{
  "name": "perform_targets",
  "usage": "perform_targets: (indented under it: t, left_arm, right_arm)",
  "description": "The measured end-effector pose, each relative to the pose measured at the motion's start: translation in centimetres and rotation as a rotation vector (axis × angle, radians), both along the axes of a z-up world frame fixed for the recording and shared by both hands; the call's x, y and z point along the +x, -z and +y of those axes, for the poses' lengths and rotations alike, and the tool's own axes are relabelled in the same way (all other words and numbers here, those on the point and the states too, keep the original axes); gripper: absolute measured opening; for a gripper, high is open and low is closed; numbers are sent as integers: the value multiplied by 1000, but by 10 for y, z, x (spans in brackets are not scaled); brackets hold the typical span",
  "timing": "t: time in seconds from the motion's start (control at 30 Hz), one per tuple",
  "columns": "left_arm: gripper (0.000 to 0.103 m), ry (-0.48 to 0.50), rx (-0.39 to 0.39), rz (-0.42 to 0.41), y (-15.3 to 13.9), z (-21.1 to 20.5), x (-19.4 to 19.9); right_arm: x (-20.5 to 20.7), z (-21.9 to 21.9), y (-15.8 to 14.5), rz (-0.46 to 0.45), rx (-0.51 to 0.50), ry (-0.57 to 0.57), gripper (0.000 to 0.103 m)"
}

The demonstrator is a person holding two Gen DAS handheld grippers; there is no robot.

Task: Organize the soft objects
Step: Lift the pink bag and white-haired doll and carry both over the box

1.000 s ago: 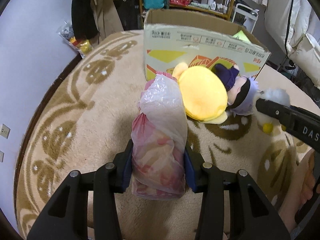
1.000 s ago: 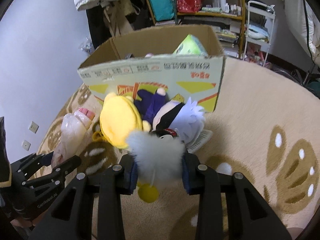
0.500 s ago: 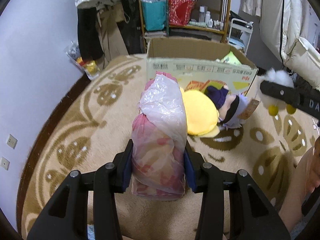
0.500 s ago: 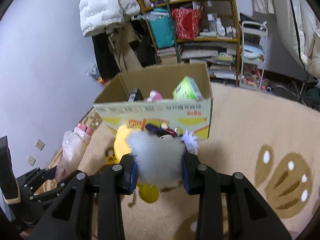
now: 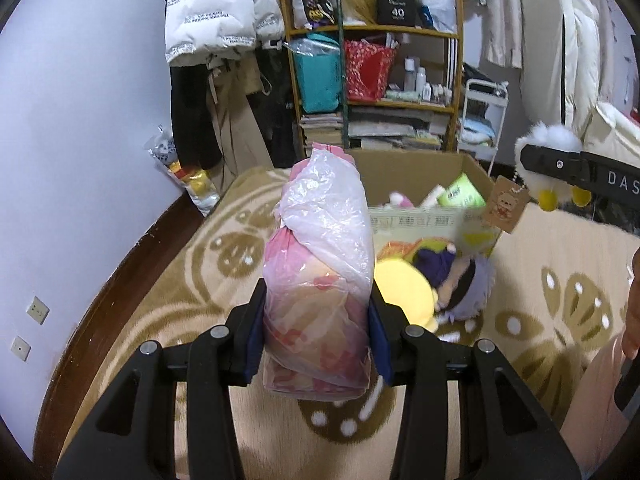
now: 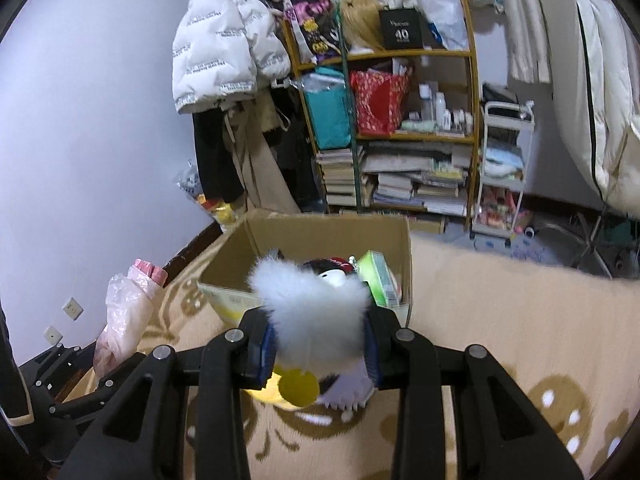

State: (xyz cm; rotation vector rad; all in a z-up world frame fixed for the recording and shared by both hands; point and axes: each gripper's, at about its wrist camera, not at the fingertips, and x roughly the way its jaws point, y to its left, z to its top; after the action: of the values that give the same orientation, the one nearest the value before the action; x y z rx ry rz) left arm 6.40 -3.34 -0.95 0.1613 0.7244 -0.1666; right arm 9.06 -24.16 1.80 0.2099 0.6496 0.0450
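Observation:
My left gripper (image 5: 318, 332) is shut on a pink soft toy wrapped in a clear plastic bag (image 5: 320, 280), held upright above the rug. My right gripper (image 6: 320, 348) is shut on a fluffy white plush with yellow feet (image 6: 316, 312), raised in front of the open cardboard box (image 6: 320, 236). That plush and its paper tag also show in the left wrist view (image 5: 548, 148). The box (image 5: 420, 160) holds a green pack (image 5: 460, 196) and other small items. A yellow plush (image 5: 404, 288) and a purple-haired doll (image 5: 468, 284) lie on the rug against the box.
A beige patterned rug (image 5: 180, 280) covers the floor. A crowded shelf (image 6: 400, 120) with books, bags and bottles stands behind the box. Coats (image 6: 224, 52) hang at the left, a white cart (image 6: 504, 168) at the right. The wall (image 5: 80, 160) is on the left.
Both grippers have risen with their loads. The box interior now shows, and the white plush is lifted off the rug to box-rim height.

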Motion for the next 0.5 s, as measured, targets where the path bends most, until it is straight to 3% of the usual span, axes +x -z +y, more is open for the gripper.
perform_targets:
  t: [0.1,0.3,0.5]
  left_arm:
    - [42,-5,5,-25,-8,-2,11]
    - [42,-28,-79,-29,-18,-2,44]
    - [42,-8,-62,-50,-25,-12,76]
  right_arm:
    - [11,1,-11,-25,-13,-5,37]
    - [36,-2,-16,-40,-1,-5,37]
    - [56,-4,-10,-34,-23,-10,37]
